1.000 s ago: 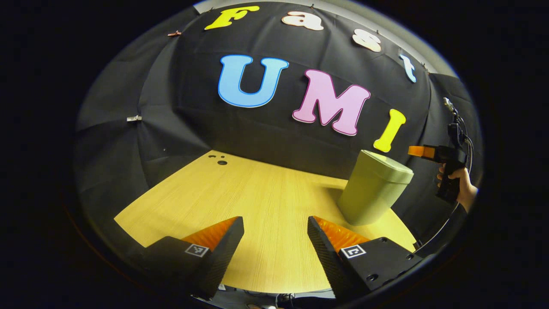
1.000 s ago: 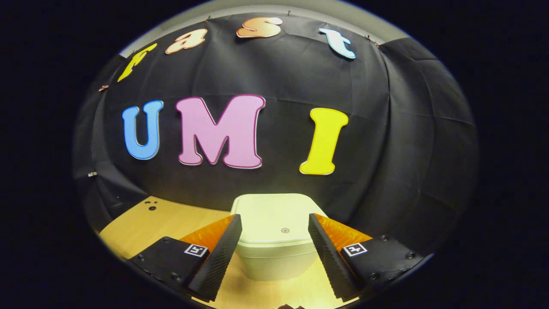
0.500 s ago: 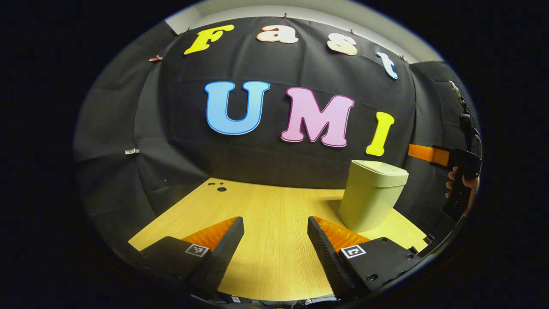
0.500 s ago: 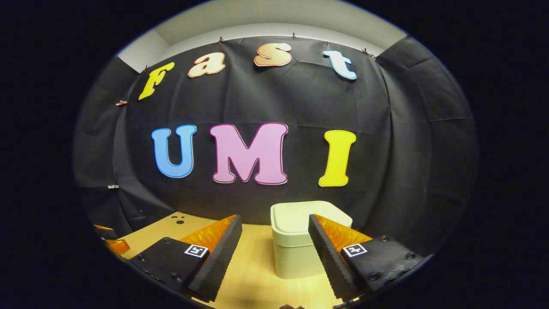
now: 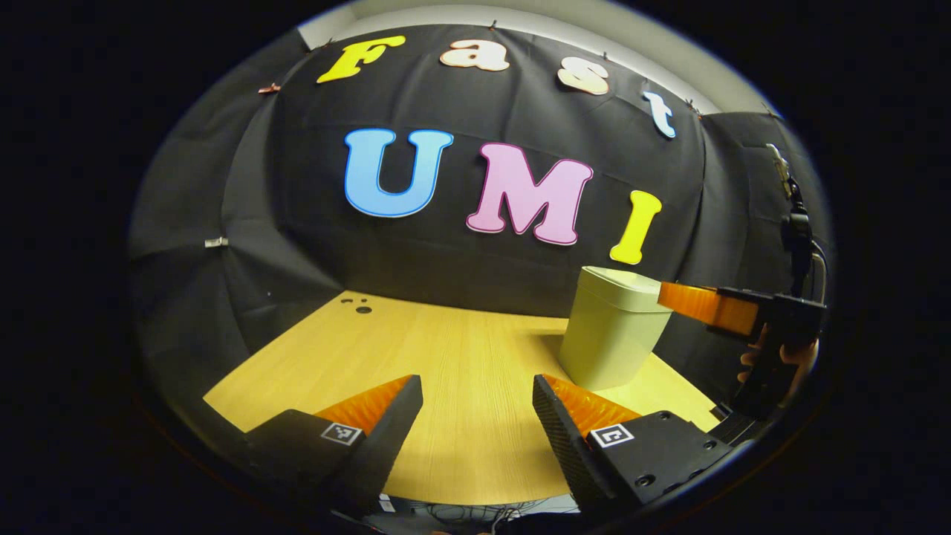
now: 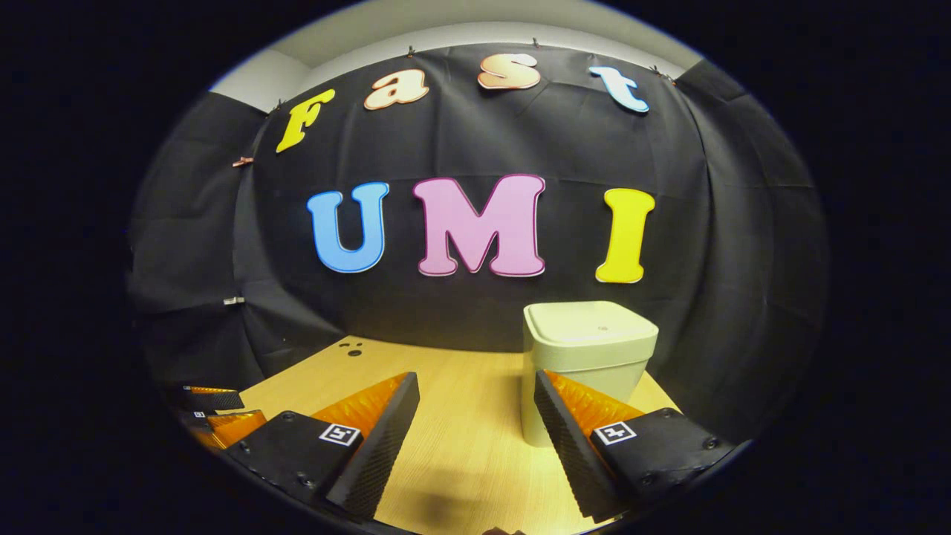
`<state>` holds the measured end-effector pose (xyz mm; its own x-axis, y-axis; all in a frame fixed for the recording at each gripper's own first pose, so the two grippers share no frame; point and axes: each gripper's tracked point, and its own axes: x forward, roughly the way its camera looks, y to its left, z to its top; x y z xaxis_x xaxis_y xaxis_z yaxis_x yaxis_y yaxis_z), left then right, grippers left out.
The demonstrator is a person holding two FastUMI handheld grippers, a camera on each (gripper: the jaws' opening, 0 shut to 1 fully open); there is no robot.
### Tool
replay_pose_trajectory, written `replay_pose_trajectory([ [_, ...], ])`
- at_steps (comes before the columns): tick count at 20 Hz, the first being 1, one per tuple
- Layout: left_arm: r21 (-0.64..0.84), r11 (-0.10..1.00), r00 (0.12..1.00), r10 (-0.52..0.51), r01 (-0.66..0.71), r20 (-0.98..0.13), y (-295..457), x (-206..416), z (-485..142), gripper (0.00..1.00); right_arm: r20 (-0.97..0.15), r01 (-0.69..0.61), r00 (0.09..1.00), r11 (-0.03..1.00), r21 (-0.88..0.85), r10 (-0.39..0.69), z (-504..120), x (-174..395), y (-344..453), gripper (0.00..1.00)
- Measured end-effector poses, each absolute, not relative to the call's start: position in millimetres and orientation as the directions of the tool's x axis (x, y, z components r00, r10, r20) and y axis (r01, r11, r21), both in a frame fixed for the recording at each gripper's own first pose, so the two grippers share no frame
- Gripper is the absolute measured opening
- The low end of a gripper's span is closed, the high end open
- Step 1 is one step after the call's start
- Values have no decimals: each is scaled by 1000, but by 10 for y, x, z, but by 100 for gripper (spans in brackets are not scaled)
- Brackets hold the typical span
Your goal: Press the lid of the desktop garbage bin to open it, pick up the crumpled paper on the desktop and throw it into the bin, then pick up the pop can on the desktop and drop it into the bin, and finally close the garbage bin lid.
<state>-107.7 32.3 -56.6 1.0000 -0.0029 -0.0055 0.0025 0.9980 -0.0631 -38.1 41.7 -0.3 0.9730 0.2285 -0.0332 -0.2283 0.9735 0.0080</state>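
Light wood bench [image 5: 461, 371], black cloth wall behind. Pale green bin [image 6: 587, 364] stands at bench's right rear, lid shut. Left gripper [image 5: 478, 416] – jaws open, empty, above the bench. Right gripper [image 6: 477, 416] – jaws open, empty, facing bin.

Bin [image 6: 587, 357] base hidden behind right tongs [image 6: 477, 438]; bin contents unseen.

A recording booth: black cloth wall [image 6: 728, 245] behind a wooden desktop [image 5: 461, 371].
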Motion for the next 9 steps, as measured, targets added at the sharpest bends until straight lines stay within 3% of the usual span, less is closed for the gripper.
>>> replay_pose_trajectory([
  [9, -75, 994, 997, 76, -76, -11, 600, -1257, -613, 95, -141, -303, 944, 953, -13, 298, -411, -656, 789, 98],
])
